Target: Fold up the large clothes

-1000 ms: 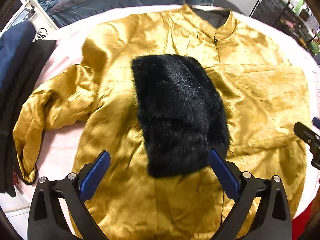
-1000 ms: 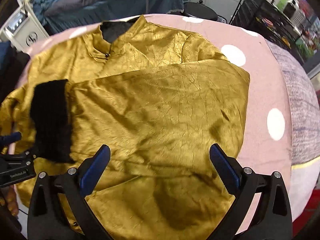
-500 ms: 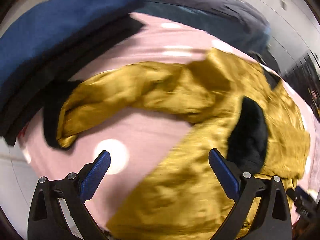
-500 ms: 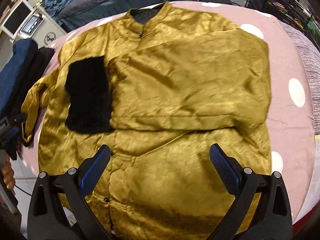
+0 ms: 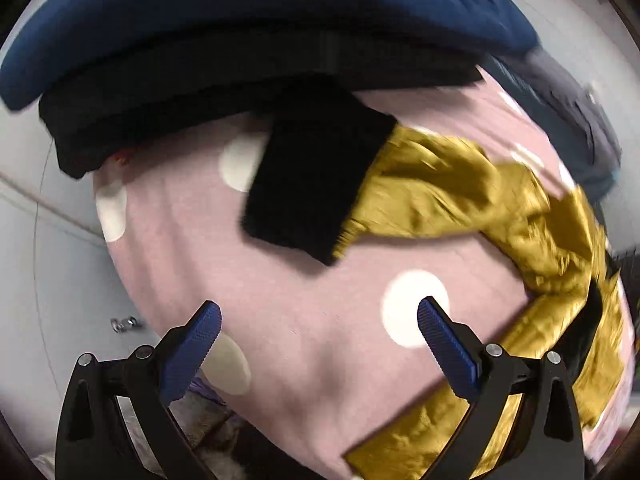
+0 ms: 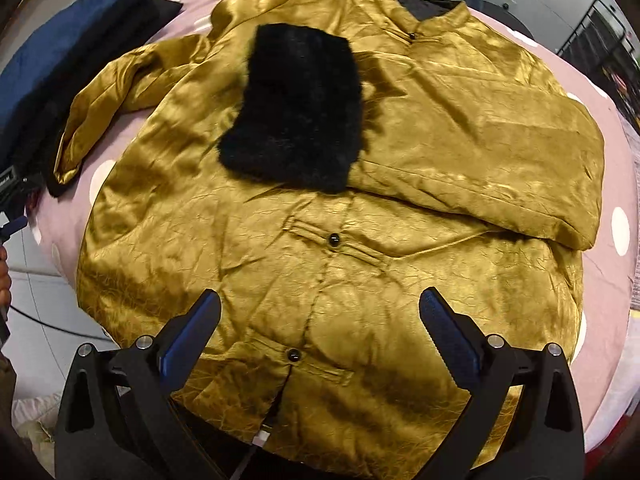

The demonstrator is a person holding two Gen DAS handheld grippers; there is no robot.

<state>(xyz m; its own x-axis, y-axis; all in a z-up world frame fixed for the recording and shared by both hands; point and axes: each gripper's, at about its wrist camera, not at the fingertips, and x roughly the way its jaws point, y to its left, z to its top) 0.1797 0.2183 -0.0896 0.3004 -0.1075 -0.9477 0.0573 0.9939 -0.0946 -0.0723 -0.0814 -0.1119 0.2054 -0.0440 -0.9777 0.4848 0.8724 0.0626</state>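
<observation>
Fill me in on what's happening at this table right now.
A person with a gripper in each hand is folding a gold jacket spread front-up on a pink dotted cover. One sleeve is folded across the chest, its black fur cuff on top. The other sleeve lies out to the side, unfolded. The left gripper is open, facing that sleeve's cuff. The right gripper is open above the hem, holding nothing.

Gold satin jacket (image 6: 400,208) lies flat, one black-fur-cuffed sleeve (image 6: 480,152) folded across its chest.

No text, label or number can be read on anything in either view.
</observation>
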